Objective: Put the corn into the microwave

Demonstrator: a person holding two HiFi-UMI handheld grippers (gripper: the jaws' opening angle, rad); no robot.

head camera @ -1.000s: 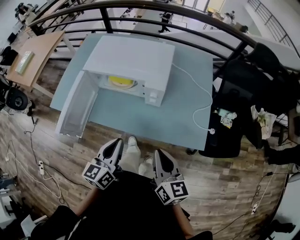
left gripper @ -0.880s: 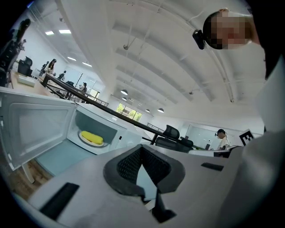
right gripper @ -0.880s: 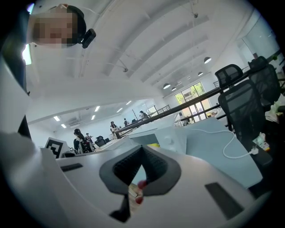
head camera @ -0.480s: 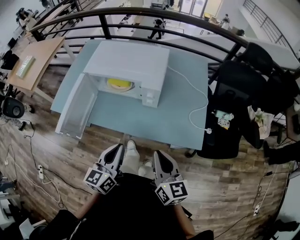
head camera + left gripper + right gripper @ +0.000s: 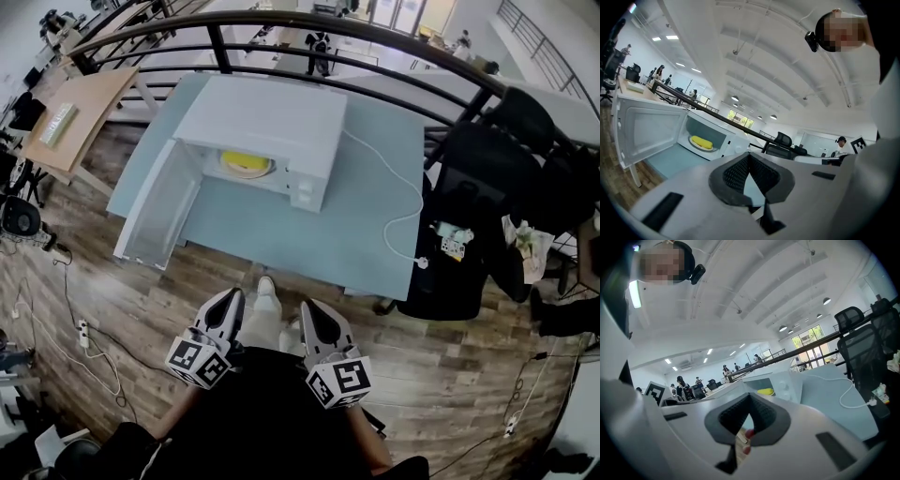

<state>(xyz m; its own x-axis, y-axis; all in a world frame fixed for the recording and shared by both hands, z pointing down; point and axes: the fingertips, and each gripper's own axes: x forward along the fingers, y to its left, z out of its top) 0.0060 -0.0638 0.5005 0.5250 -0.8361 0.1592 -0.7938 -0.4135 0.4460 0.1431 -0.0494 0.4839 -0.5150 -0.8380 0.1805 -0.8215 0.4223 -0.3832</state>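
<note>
The corn lies inside the open microwave in the upper middle of the head view, well apart from the left gripper and right gripper at bottom centre, each with its jaws pressed together on nothing.

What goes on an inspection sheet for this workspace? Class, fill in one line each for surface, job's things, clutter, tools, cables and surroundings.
Surface: blue-grey table, mostly bare in front of the microwave.
Job's things: white microwave on the table, its door swung wide open; the corn lies inside.
Clutter: nothing seen on the table.
Tools: left tool and right tool are both shut and empty, held close to the person's body, well short of the table.
Cables: white cord runs from the microwave across the table; its plug lies loose near the edge. Floor cables at left.
Surroundings: black railing, black chairs, wooden desk.
</note>
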